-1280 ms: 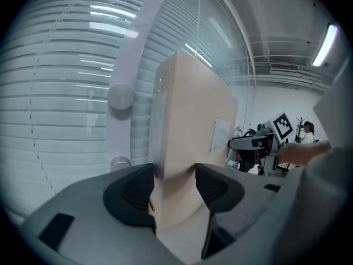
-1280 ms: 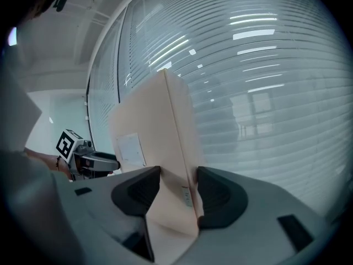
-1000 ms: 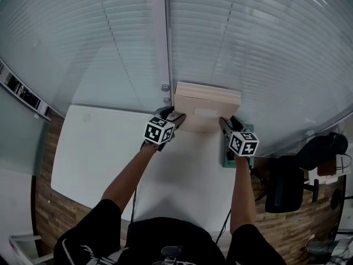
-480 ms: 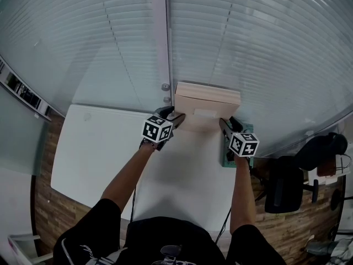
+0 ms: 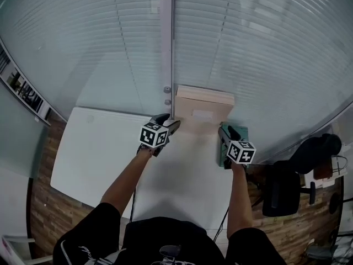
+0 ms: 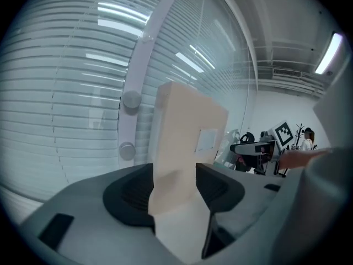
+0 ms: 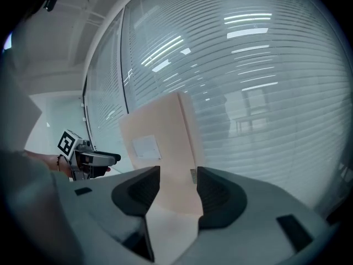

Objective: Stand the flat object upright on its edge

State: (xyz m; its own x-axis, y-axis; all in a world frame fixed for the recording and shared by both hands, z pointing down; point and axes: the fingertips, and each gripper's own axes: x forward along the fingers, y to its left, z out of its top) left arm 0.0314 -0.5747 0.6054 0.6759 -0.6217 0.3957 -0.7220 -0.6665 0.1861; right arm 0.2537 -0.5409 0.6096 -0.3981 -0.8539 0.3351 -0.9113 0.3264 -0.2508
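Note:
A flat beige cardboard box [image 5: 204, 112] with a white label stands upright on its edge at the far side of the white table [image 5: 99, 153], close to the blinds. My left gripper [image 5: 175, 123] sits just off its lower left corner and my right gripper [image 5: 222, 129] just off its lower right corner. In the left gripper view the box [image 6: 187, 126] rises beyond the parted jaws of that gripper [image 6: 174, 175], its left edge close against the left pad. The right gripper view shows the box [image 7: 160, 148] beyond that gripper [image 7: 177, 181]. Both grippers are open and hold nothing.
A window with blinds and a white frame post [image 5: 167, 48] with two round knobs runs right behind the box. A teal object [image 5: 242, 134] lies at the table's right edge. A dark office chair [image 5: 281, 186] stands on the wood floor to the right.
Both grippers have drawn back toward me from the box's lower corners. The box has stayed standing by the window.

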